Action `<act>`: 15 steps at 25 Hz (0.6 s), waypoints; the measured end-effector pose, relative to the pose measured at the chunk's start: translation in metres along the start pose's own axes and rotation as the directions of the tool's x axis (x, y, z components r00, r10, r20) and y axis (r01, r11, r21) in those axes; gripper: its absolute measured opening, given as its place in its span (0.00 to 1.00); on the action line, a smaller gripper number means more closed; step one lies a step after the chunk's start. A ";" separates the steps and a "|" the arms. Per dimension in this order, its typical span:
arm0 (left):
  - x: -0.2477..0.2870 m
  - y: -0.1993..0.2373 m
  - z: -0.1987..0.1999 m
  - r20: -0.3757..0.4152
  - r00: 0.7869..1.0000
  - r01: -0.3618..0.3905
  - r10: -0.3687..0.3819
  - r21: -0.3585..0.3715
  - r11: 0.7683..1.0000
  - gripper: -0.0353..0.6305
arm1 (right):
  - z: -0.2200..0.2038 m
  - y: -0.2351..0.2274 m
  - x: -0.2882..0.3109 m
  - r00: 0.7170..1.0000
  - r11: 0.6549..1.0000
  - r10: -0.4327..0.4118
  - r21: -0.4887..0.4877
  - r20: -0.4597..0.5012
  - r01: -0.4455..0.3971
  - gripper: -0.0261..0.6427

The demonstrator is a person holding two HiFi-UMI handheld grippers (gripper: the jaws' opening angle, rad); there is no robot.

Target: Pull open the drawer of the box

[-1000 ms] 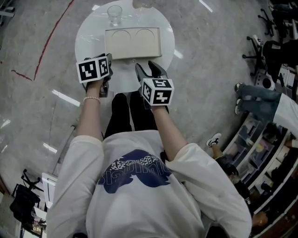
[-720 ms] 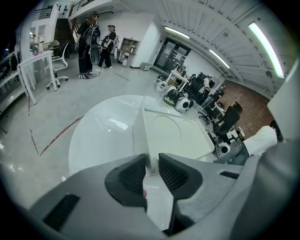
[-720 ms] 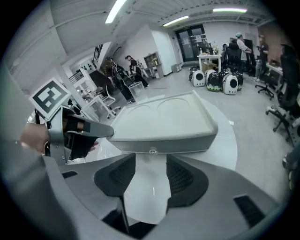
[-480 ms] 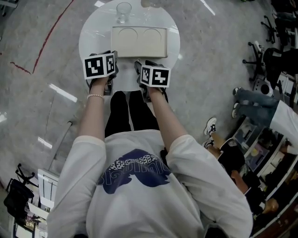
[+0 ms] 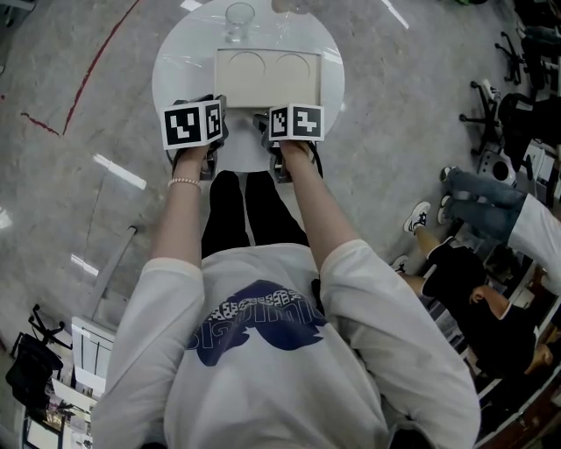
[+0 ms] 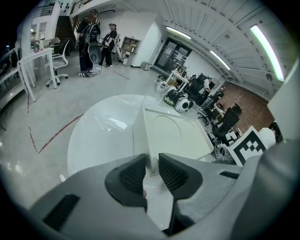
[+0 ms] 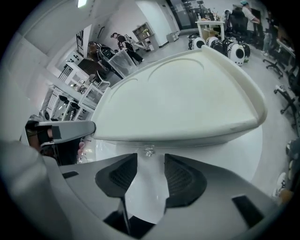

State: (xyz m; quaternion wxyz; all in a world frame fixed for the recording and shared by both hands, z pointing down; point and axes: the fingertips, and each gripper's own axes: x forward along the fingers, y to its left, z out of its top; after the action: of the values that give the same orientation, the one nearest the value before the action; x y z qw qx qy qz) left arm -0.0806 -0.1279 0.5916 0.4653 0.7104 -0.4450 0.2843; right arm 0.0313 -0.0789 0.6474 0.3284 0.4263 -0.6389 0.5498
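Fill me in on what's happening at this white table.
A person works a gripper in each hand. The left gripper is clamped on the near corner of the cream box, which sits on the round table. The right gripper, whose jaws have just been closing but stand apart, lines up on the small clear knob on the front, not gripping it yet. Nothing is pulled open so far.

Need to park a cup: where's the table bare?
Widest: table left of the box, to its rim. Narrow strip right of it. A glass at the far edge. Near edge crowded: left gripper clamps the box corner; right gripper, jaws just closing, empty, faces the knob.
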 end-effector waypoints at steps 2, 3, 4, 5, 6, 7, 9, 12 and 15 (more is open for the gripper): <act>0.001 0.001 0.000 0.001 1.000 0.001 -0.001 -0.003 1.000 0.20 | 0.003 0.001 0.004 1.000 1.000 0.008 0.009 -0.014 -0.008 0.30; 0.001 0.002 0.000 0.001 1.000 0.002 -0.002 -0.005 1.000 0.20 | 0.004 0.002 0.005 1.000 1.000 0.012 0.019 -0.019 -0.012 0.30; 0.001 0.003 0.000 0.000 1.000 0.002 -0.002 -0.006 1.000 0.20 | 0.005 0.002 0.006 1.000 0.999 0.015 0.029 -0.023 -0.015 0.30; 0.001 0.003 -0.001 -0.001 1.000 0.002 -0.002 -0.007 1.000 0.20 | 0.006 0.003 0.007 0.999 0.999 0.018 0.036 -0.028 -0.017 0.30; 0.001 0.003 -0.001 -0.001 1.000 0.003 -0.003 -0.008 1.000 0.20 | 0.006 0.003 0.008 0.999 0.999 0.019 0.039 -0.035 -0.018 0.30; 0.001 0.003 -0.001 -0.002 1.000 0.003 -0.003 -0.010 1.000 0.20 | 0.007 0.003 0.009 0.999 0.999 0.019 0.039 -0.041 -0.018 0.29; 0.002 0.004 -0.001 -0.003 1.000 0.004 -0.004 -0.013 1.000 0.20 | 0.009 0.003 0.010 0.998 0.999 0.018 0.039 -0.054 -0.016 0.27; 0.002 0.004 -0.001 -0.003 1.000 0.005 -0.005 -0.018 1.000 0.20 | 0.010 0.002 0.012 0.997 0.999 0.021 0.048 -0.078 -0.017 0.25; 0.002 0.004 -0.001 -0.003 1.000 0.005 -0.005 -0.022 1.000 0.20 | 0.010 0.000 0.014 0.994 0.998 0.025 0.053 -0.105 -0.020 0.24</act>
State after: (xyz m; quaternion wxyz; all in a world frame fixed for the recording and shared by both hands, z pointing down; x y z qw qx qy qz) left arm -0.0833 -0.1288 0.5950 0.4744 0.7060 -0.4456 0.2792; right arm 0.0262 -0.0909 0.6582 0.3442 0.3980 -0.6109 0.5916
